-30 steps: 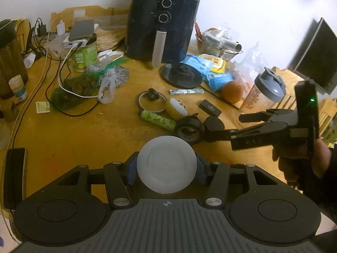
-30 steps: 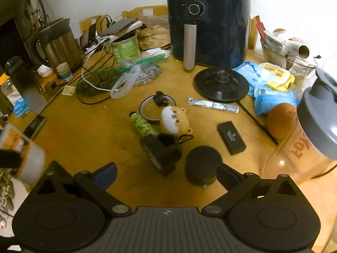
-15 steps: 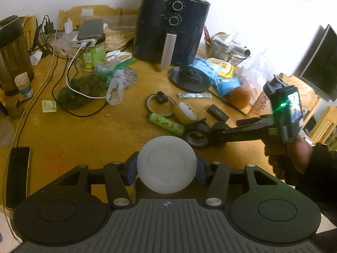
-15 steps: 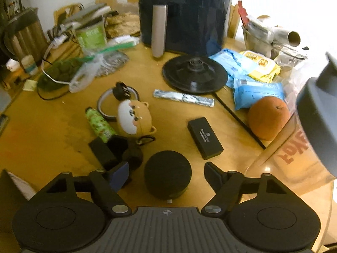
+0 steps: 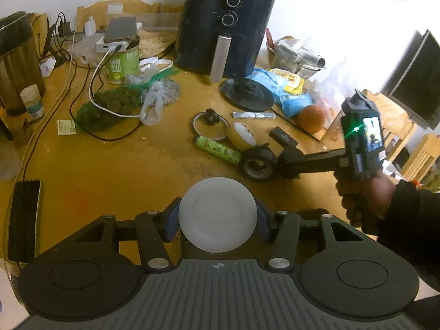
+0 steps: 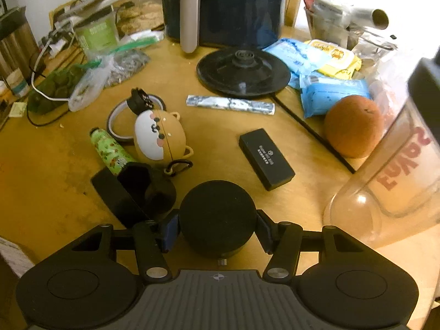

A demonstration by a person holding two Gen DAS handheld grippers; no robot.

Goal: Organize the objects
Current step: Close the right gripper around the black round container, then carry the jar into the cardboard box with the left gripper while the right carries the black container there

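Observation:
My left gripper is shut on a round white container, held above the wooden table. My right gripper is closed around a black round puck-shaped object that stands on the table; its fingers touch both sides. In the left wrist view the right gripper reaches in from the right beside a black tape roll. Nearby lie a green patterned tube, a bear-face pouch and a small black box.
A dark air fryer stands at the back, with a black round base, blue and yellow packets, an orange and a clear shaker bottle on the right. Cables, a green can and bags crowd the left. A phone lies at the left edge.
My right gripper moved forward and down and closed its fingers around the black puck. The left gripper kept hold of the white container with little movement.

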